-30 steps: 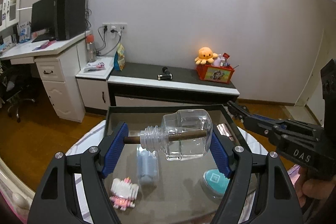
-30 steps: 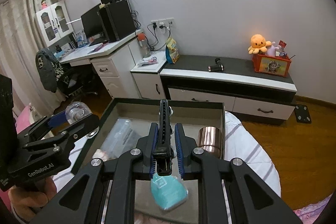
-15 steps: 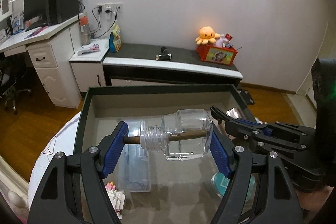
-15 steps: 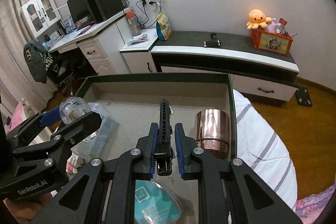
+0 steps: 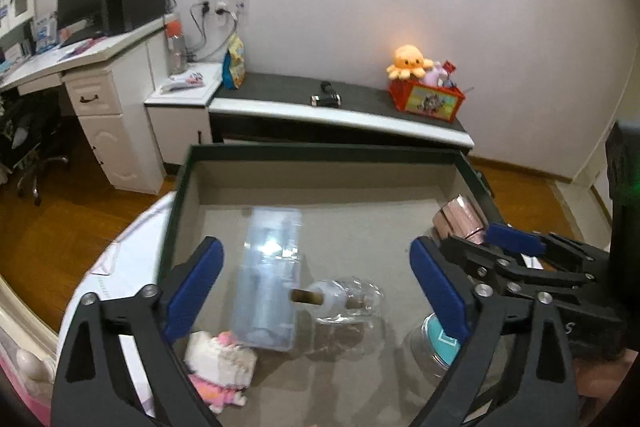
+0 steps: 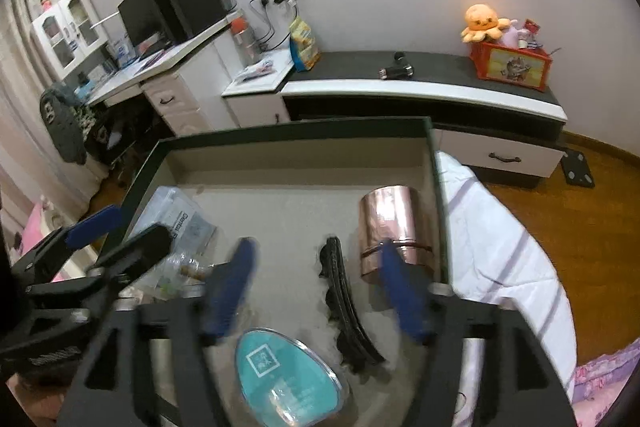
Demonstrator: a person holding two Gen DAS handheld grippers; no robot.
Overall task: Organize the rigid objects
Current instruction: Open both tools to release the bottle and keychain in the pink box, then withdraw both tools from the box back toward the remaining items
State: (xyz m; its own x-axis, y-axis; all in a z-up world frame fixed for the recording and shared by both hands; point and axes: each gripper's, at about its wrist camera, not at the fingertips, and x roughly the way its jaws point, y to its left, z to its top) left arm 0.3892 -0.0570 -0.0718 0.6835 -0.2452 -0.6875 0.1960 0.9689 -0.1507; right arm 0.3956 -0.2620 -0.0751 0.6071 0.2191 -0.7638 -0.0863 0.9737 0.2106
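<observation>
Both grippers had just been opening over the box (image 5: 182,187): your left gripper (image 5: 316,287) let the corked glass bottle (image 5: 344,301) drop beside the clear case (image 5: 270,279), your right gripper (image 6: 320,287) released the black hair clip (image 6: 346,301) near the copper cup (image 6: 394,227), gathering everything together.

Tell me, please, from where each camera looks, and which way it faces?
Left wrist: on the left hand-held gripper, facing down into the tray at the glass bottle; its open fingers show.
Right wrist: on the right hand-held gripper, facing down at the black hair clip; its open fingers show.
Shared: tray, copper cup, teal case.
</observation>
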